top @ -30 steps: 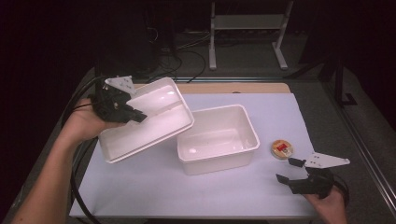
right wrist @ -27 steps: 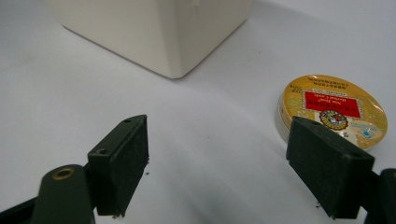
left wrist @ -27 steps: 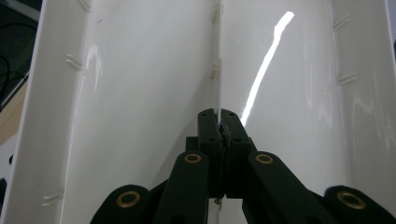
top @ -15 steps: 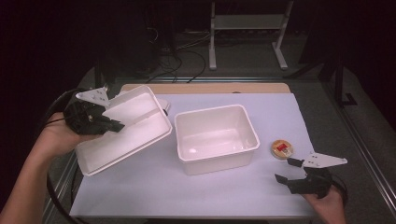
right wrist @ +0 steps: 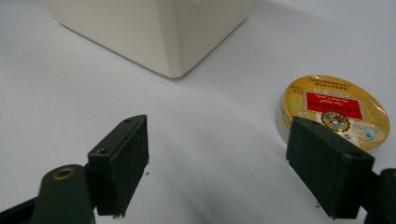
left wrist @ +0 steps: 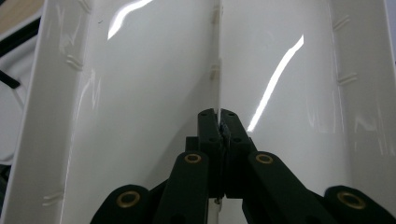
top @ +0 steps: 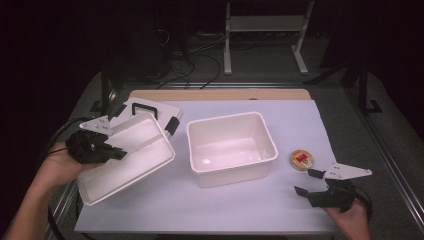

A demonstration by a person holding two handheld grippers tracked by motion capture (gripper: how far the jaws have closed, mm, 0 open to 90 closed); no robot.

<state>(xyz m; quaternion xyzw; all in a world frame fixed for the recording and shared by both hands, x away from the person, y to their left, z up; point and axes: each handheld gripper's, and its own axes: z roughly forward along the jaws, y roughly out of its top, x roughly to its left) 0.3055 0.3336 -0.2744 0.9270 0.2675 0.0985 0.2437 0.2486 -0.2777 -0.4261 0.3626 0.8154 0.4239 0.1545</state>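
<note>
Left claw (top: 107,150) clamped on glossy white divided tray's (top: 131,159) centre rib, tray left of deep rectangular tub (top: 231,147) — right claw (top: 312,183) wide open, round gold tin (top: 302,159) nr tub's right.

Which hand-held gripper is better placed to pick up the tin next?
Right. The right hand-held gripper is open beside the tin; the left hand-held gripper is shut on the tray.

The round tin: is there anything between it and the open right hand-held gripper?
Nothing visible does. The round tin lies on bare white table cover just beyond the right hand-held gripper; the white tub stands off to the side.
</note>
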